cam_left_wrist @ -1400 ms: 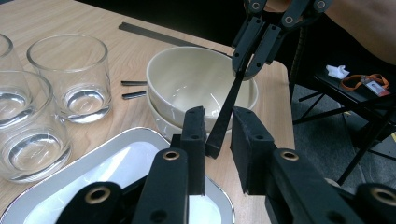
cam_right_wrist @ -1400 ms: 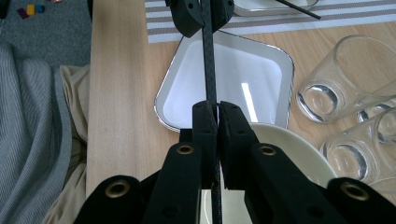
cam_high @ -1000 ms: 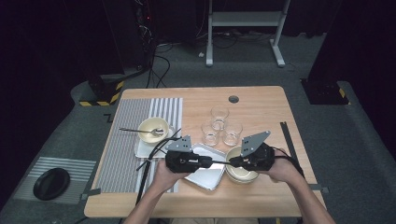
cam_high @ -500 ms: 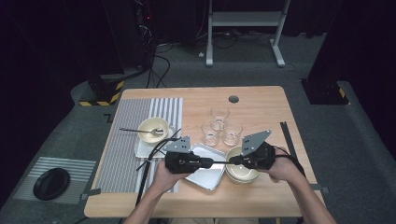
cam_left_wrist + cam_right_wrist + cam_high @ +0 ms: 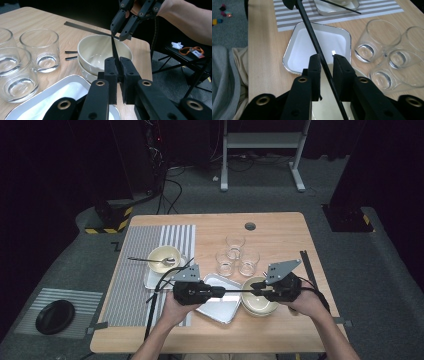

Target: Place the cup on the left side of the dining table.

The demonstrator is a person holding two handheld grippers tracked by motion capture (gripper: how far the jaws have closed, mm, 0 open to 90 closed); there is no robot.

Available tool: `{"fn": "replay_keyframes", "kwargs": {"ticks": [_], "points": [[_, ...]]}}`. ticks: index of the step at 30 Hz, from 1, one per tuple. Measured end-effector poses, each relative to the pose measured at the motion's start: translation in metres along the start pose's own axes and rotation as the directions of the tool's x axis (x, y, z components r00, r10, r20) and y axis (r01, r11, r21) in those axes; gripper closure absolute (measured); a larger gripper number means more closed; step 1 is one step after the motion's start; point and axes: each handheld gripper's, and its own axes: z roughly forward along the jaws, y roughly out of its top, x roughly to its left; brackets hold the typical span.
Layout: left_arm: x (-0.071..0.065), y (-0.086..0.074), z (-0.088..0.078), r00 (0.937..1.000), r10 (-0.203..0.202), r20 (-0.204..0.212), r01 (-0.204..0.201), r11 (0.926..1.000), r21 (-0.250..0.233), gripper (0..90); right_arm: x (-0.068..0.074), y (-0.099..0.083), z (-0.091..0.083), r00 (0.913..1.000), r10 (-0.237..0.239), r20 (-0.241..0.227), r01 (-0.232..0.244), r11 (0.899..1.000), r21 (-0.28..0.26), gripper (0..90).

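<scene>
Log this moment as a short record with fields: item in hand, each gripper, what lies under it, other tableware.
item in hand: thin black stick, level, spanning between both grippers
left gripper: jaws shut on the stick's end
right gripper: jaws have just been opening; stick between them, a gap on one side
below the stick: white rectangular tray and stacked cream bowls
other tableware: three empty glasses behind the tray; bowl with spoon on the striped mat
surface: wooden table
</scene>
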Motion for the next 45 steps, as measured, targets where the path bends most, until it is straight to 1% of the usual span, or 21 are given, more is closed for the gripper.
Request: {"fn": "replay_keyframes", "kwargs": {"ticks": [4,6,7,8,9,10,12,19,20,22,23,25,27,28,29,32,33,34,39,42,45], "points": [[0.002,0.0,-0.001,0.9998,0.007,-0.016,-0.007,1.0,-0.005,84.7,-0.003,-0.007,-0.002,0.9989,0.041,0.022,-0.04,0.999,-0.025,69.8],[0.002,0.0,-0.002,0.9998,0.009,-0.018,-0.009,1.0,-0.004,84.7,-0.004,-0.008,-0.003,0.9989,0.036,0.031,-0.035,0.999,-0.034,68.2],[0.002,0.0,-0.002,0.9998,0.006,-0.02,-0.006,1.0,-0.004,84.7,-0.003,-0.01,-0.004,0.996,0.081,0.038,-0.08,0.996,-0.038,65.5],[0.001,-0.001,-0.002,0.9995,-0.019,-0.026,0.019,0.9998,-0.012,84.7,-0.004,-0.012,-0.004,0.9959,0.076,0.049,-0.074,0.996,-0.051,64.2],[0.001,-0.001,-0.002,0.9995,-0.019,-0.026,0.019,0.9998,-0.012,84.7,-0.004,-0.012,-0.004,0.9959,0.076,0.049,-0.074,0.996,-0.051,64.2],[0.003,0.0,-0.003,0.9996,0.003,-0.028,-0.003,1.0,-0.009,84.7,-0.005,-0.014,-0.005,0.9944,0.091,0.054,-0.088,0.994,-0.064,62.7],[0.003,-0.001,-0.005,0.9994,-0.001,-0.035,0.001,0.9999,-0.016,84.7,-0.006,-0.019,-0.008,0.9904,0.119,0.07,-0.112,0.989,-0.1,58.9],[0.003,-0.003,-0.009,0.9983,-0.024,-0.052,0.023,0.9994,-0.026,84.7,-0.007,-0.029,-0.009,0.9862,0.133,0.098,-0.122,0.987,-0.108,51.8],[0.002,-0.003,-0.01,0.9975,-0.037,-0.061,0.035,0.9989,-0.032,84.7,-0.006,-0.031,-0.009,0.9817,0.16,0.103,-0.148,0.983,-0.111,50.8],[0.002,-0.003,-0.011,0.9973,-0.033,-0.065,0.031,0.999,-0.031,84.7,-0.008,-0.034,-0.009,0.9832,0.142,0.114,-0.129,0.985,-0.117,49.2],[0.002,-0.003,-0.011,0.9973,-0.033,-0.065,0.031,0.999,-0.031,84.7,-0.007,-0.035,-0.01,0.9781,0.174,0.114,-0.161,0.98,-0.12,48.3],[0.001,-0.004,-0.012,0.9969,-0.041,-0.068,0.038,0.9987,-0.034,84.7,-0.007,-0.037,-0.011,0.9748,0.189,0.119,-0.174,0.977,-0.125,46.9],[0.001,-0.004,-0.014,0.9964,-0.04,-0.074,0.038,0.9988,-0.032,84.7,-0.008,-0.04,-0.012,0.9752,0.181,0.128,-0.164,0.978,-0.13,46.2],[0.001,-0.005,-0.014,0.996,-0.044,-0.078,0.041,0.9984,-0.038,84.7,-0.008,-0.041,-0.013,0.9716,0.2,0.127,-0.183,0.974,-0.132,45.9],[0.002,-0.005,-0.015,0.9957,-0.044,-0.081,0.04,0.9984,-0.04,84.7,-0.009,-0.043,-0.013,0.9721,0.195,0.13,-0.177,0.974,-0.139,45.6],[0.002,-0.005,-0.017,0.9954,-0.046,-0.084,0.042,0.9981,-0.044,84.7,-0.008,-0.047,-0.014,0.9657,0.224,0.132,-0.203,0.968,-0.15,44.7],[0.002,-0.006,-0.017,0.9949,-0.048,-0.089,0.044,0.998,-0.045,84.7,-0.009,-0.049,-0.015,0.9661,0.216,0.141,-0.194,0.968,-0.158,44.0],[0.003,-0.006,-0.018,0.9948,-0.043,-0.092,0.039,0.9982,-0.046,84.7,-0.009,-0.05,-0.015,0.961,0.238,0.141,-0.214,0.963,-0.165,43.5],[0.003,-0.005,-0.02,0.994,-0.042,-0.101,0.036,0.9979,-0.053,84.7,-0.009,-0.06,-0.019,0.9512,0.264,0.159,-0.23,0.952,-0.203,42.8],[0.003,-0.005,-0.022,0.9925,-0.056,-0.109,0.049,0.9967,-0.064,84.7,-0.008,-0.065,-0.022,0.9457,0.277,0.169,-0.241,0.948,-0.207,42.8],[0.003,-0.005,-0.024,0.9923,-0.051,-0.113,0.044,0.997,-0.063,84.7,-0.007,-0.07,-0.023,0.9411,0.289,0.175,-0.251,0.944,-0.212,42.6]]}}
